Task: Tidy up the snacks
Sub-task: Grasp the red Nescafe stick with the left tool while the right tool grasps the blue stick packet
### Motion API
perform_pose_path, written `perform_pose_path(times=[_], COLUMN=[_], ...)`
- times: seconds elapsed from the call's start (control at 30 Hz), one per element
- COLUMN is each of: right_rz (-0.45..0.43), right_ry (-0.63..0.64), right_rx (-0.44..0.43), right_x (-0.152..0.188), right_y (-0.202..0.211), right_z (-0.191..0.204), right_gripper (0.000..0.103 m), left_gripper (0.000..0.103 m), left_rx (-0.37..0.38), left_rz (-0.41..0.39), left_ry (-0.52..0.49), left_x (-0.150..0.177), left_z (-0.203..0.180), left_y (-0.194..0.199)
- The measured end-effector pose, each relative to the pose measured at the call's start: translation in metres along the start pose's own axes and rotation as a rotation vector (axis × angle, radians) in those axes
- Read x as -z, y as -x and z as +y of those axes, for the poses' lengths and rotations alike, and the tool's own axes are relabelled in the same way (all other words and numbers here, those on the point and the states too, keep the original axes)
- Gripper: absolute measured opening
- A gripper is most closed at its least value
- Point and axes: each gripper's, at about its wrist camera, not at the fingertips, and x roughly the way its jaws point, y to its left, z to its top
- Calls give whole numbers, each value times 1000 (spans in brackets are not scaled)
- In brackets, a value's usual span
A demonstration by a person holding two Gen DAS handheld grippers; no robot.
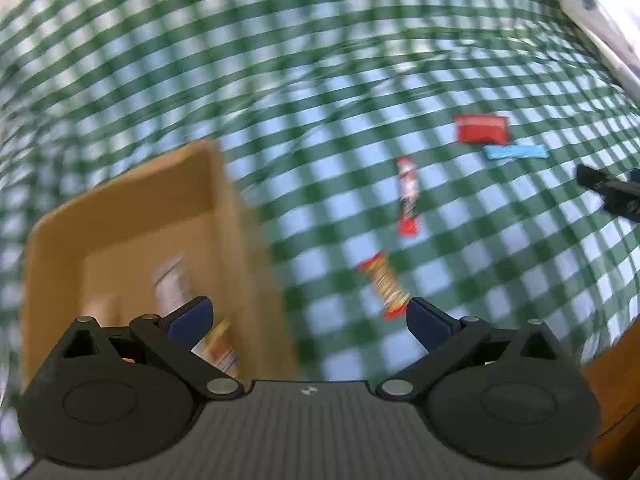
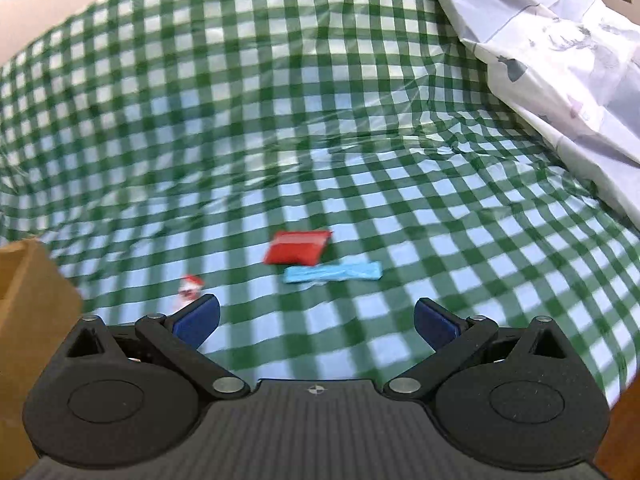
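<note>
Cardboard box: far left on the worktop, open at the top; blurred wrappers lie inside, too smeared to tell apart.
Left tongs: spread wide apart and empty, hanging over the box's right wall and the cloth beside it.
Yellow-red bar: on the cloth just right of the box, close ahead of the left tongs' right finger.
Long red bar: farther out on the cloth, lying lengthwise away from the camera, apart from the box.
Red packet: farther right still, flat on the cloth.
Blue packet: just beside the red packet's near edge; whether they touch is unclear.
Right tongs: spread wide and empty, above the cloth with the red and blue packets ahead of them.
Checked cloth: green and white, wrinkled, covering the worktop.
White printed sheet: bunched at the far right edge.
</note>
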Motion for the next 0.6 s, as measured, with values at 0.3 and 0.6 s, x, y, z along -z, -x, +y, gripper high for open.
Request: perform_pose_path(times=[0.3, 0.6], right_rz=[119, 106], right_ry=[244, 361], right_rx=[-19, -185], right_x=[-17, -19], right_y=[-139, -202], right_z=[-25, -29], right_gripper=[102, 102], left_gripper=[103, 97], left_rx=[70, 207], left_rz=[67, 141], left_ry=[-129, -78], left_x=[-82, -98], left_z=[-68, -64], left_y=[-135, -201])
